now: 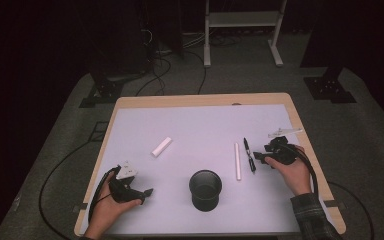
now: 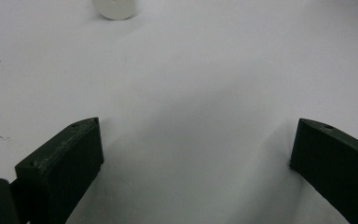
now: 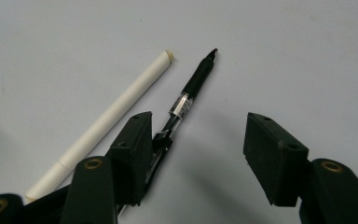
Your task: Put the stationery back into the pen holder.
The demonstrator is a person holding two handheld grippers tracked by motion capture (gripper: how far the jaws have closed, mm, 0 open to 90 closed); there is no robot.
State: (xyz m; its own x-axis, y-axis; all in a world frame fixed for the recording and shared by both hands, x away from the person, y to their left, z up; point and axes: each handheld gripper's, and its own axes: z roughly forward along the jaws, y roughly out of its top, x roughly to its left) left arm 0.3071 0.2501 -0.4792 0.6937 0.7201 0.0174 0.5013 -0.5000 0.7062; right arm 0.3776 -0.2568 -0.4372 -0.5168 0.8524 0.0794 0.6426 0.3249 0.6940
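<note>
hovering right tongs (image 3: 196, 140), spread wide, beside black pen (image 3: 193, 86).

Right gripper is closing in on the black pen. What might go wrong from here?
The open right gripper has one jaw resting against the black pen, not straddling it, so closing may push it aside. The long white pen lies just beside it and could get nudged or pinched too.

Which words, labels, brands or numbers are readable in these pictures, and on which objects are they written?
None can be read.
Black pen: its clear band shows no legible print.
White pen: plain, no marking seen.
Short white cylinder: plain.
Black cup: no label visible.
Right gripper and left gripper: the jaws carry no text.
</note>
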